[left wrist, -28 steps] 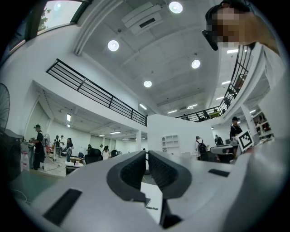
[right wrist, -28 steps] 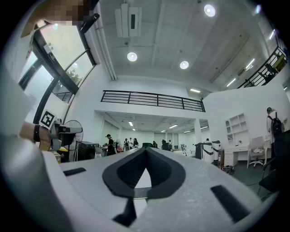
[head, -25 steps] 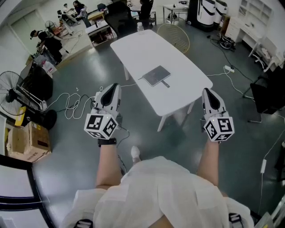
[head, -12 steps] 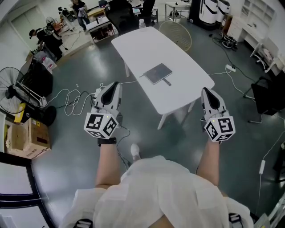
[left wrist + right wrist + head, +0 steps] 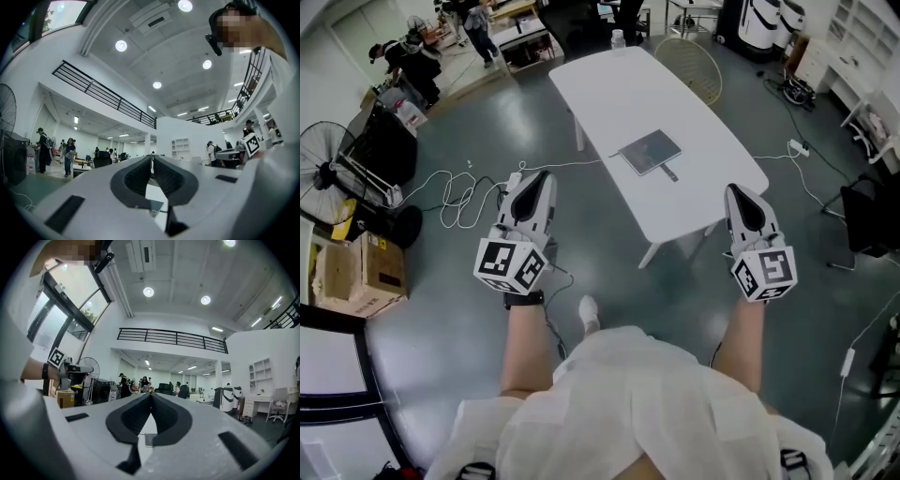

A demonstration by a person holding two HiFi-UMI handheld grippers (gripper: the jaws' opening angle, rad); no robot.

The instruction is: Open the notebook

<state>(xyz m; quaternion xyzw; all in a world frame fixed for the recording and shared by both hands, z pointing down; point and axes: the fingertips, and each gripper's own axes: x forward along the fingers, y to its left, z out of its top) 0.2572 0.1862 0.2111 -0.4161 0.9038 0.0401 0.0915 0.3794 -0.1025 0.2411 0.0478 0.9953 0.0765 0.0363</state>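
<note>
A dark grey notebook [image 5: 650, 150] lies shut on the white table [image 5: 619, 89], with a pen [image 5: 669, 173] beside its near corner. Both grippers hang over the floor, short of the table. My left gripper [image 5: 535, 184] is to the table's left, my right gripper [image 5: 741, 197] off its near end. In the left gripper view the jaws [image 5: 151, 158] meet at the tips with nothing held; the notebook [image 5: 154, 207] shows below them. The right gripper [image 5: 151, 394] is likewise shut and empty, and the notebook [image 5: 149, 440] shows under its jaws.
Cables [image 5: 459, 202] trail on the floor left of the table. A fan [image 5: 323, 169] and a cardboard box [image 5: 347, 277] stand at far left. A bottle [image 5: 618, 38] sits at the table's far end, a wire chair [image 5: 694, 61] behind it, a black chair [image 5: 872, 220] at right.
The table and the notebook have drifted a little right and up in the head view. Both grippers keep their places in the picture and stay shut.
</note>
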